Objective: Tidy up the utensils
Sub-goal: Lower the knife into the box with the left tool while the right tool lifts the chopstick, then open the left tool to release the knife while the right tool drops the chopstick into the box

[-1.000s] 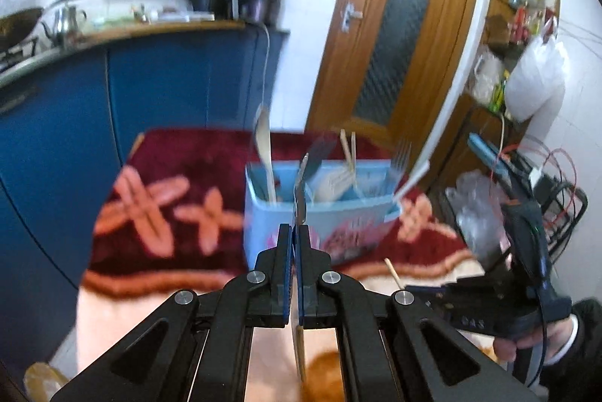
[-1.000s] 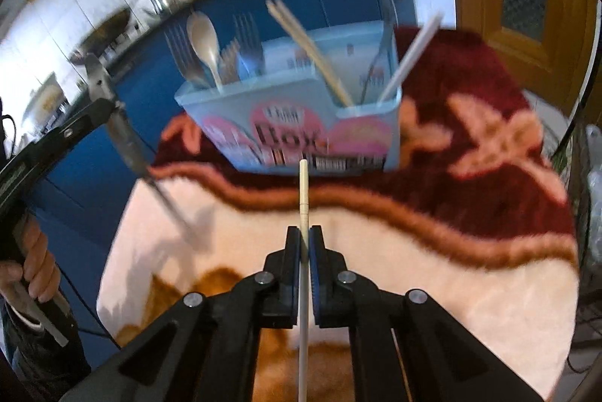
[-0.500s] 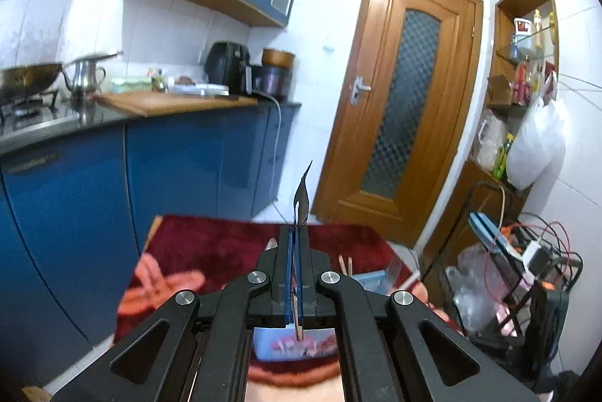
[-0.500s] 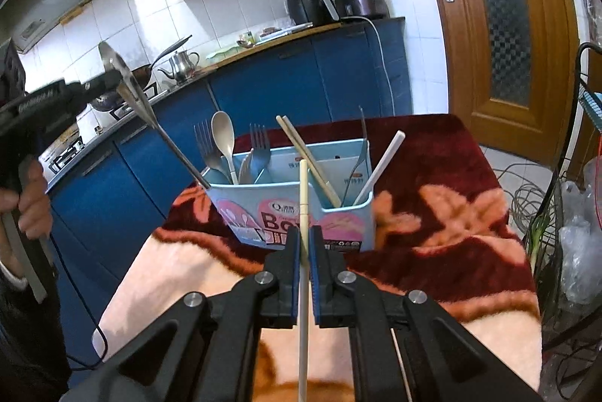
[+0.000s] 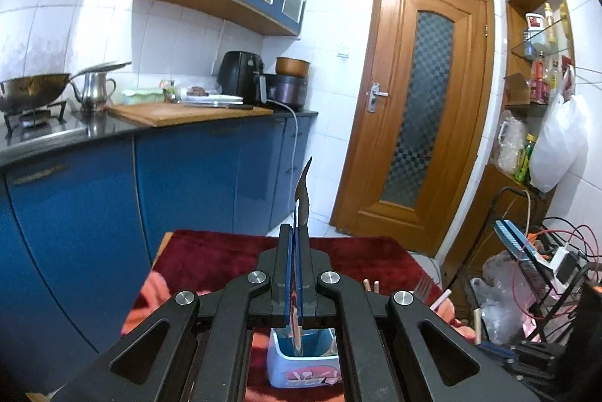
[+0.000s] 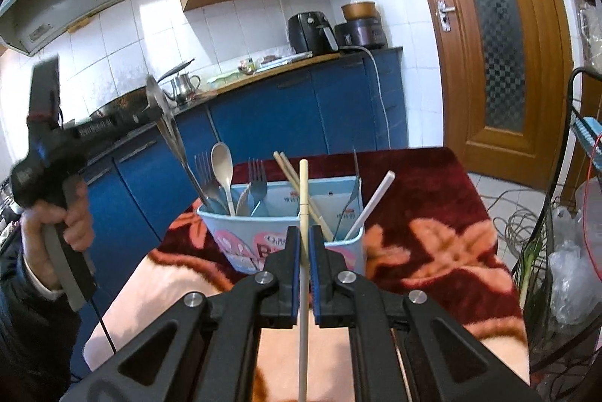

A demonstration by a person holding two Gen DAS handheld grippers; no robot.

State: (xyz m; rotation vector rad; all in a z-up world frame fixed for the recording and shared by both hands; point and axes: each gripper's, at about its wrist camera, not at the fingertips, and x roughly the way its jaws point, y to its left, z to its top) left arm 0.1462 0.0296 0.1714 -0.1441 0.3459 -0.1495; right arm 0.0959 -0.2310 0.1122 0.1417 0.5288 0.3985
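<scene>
Over blanket [image 6: 444, 244], lower left gripper [image 5: 296, 283]'s pinched spoon [image 6: 165, 123] and right gripper [image 6: 304, 251]'s clamped chopstick [image 6: 303, 210] into the holder [image 6: 240, 244] ahead of the fingertips.

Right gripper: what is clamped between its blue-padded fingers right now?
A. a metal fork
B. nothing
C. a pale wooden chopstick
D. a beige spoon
C: the right gripper is shut on a pale wooden chopstick that runs up between its pads in front of the light blue plastic utensil box.

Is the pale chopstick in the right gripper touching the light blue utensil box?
Cannot tell. In the right wrist view the pale chopstick overlaps the light blue utensil box, depth unclear.
</scene>
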